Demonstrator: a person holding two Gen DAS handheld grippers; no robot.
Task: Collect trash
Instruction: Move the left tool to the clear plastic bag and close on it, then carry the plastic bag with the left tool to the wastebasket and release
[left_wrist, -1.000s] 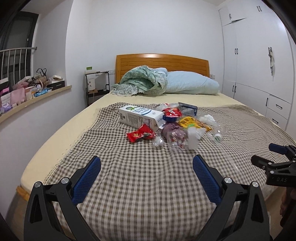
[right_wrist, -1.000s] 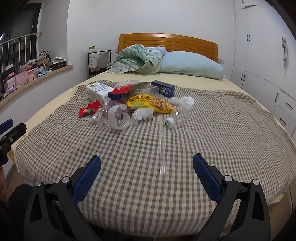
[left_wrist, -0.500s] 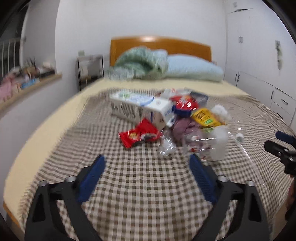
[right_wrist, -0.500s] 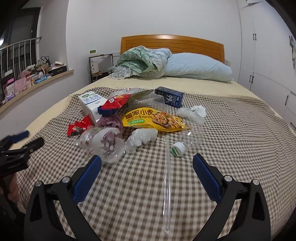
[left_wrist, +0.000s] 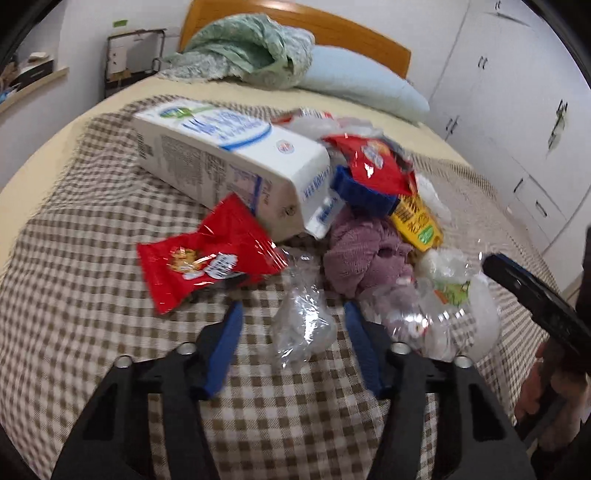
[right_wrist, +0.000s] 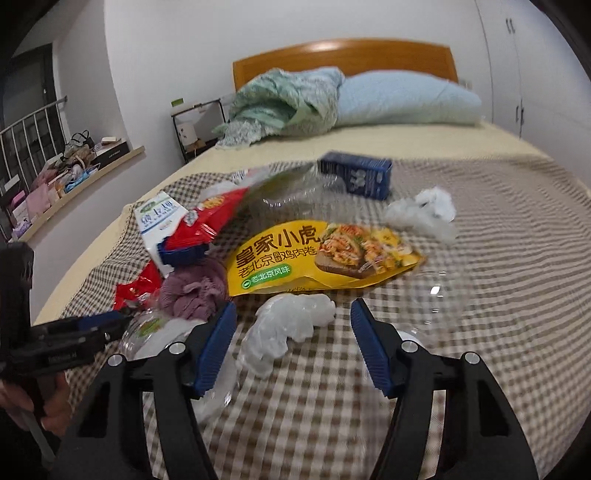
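Left gripper (left_wrist: 293, 325), jaws closing, now straddles a clear wrapper (left_wrist: 303, 332) unpinched; right gripper (right_wrist: 291, 325), closing too, straddles white plastic (right_wrist: 288, 328). Both have advanced to the trash pile at twelve o'clock; pickup imminent.

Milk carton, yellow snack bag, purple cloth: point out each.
Milk carton (left_wrist: 221, 155), left wrist view, printed side panel.
Yellow snack bag (right_wrist: 295, 258), right wrist view, lettered front.
Purple cloth (left_wrist: 364, 254), left wrist view, bunched middle.

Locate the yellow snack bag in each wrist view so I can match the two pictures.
Left wrist: yellow snack bag right of centre, mostly hidden beneath the blue tray.
Right wrist: yellow snack bag at centre, label fully readable.
Shared landmark: purple cloth, beside the bag in both views.
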